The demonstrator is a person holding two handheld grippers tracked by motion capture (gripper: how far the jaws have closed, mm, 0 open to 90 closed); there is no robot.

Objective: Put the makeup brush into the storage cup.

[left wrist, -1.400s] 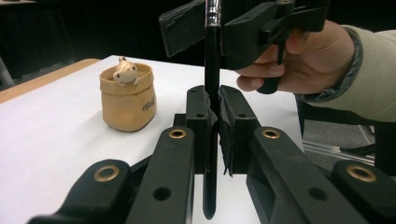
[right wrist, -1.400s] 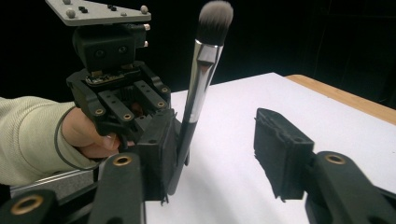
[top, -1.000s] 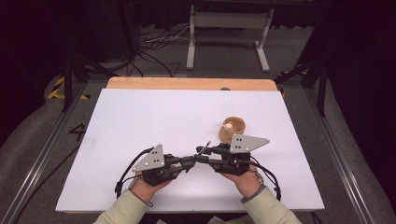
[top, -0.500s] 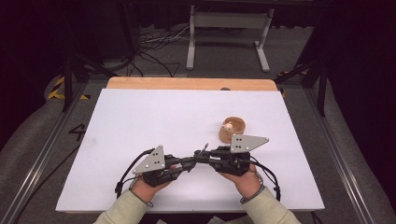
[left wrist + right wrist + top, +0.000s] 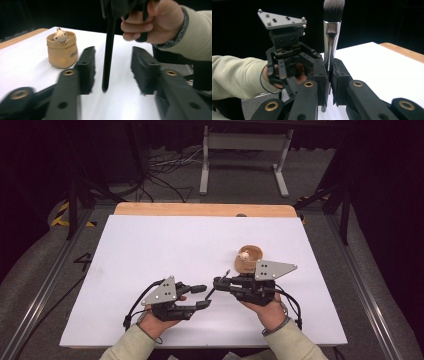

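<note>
High view: the right gripper (image 5: 223,281) holds a makeup brush (image 5: 218,283) by its thin dark handle, nearer the person than the small tan pouch (image 5: 248,258), which stands upright on the white counter (image 5: 150,245) with a small figure inside it. The left gripper (image 5: 201,296) lies just beside the brush handle, on the side away from the pouch, its jaws parted. Left gripper view: the black handle hangs between the two spread jaws without touching either, its tip just above or at the counter surface — contact cannot be told; the pouch stands beyond the jaw on the left of this view, and the person's right hand (image 5: 152,22) grips its tool above. Right gripper view: the jaws are clamped on the brush at the base of its chrome ferrule, bristles uppermost, with the left gripper facing it behind the brush. Judged status: the pick-up of the brush is done and it is presented upright between the open left jaws — a hand-over appears in progress. Remaining, as a judgement: the left gripper must close on the handle, the right must release, and any placement into the pouch is not yet begun.
</note>
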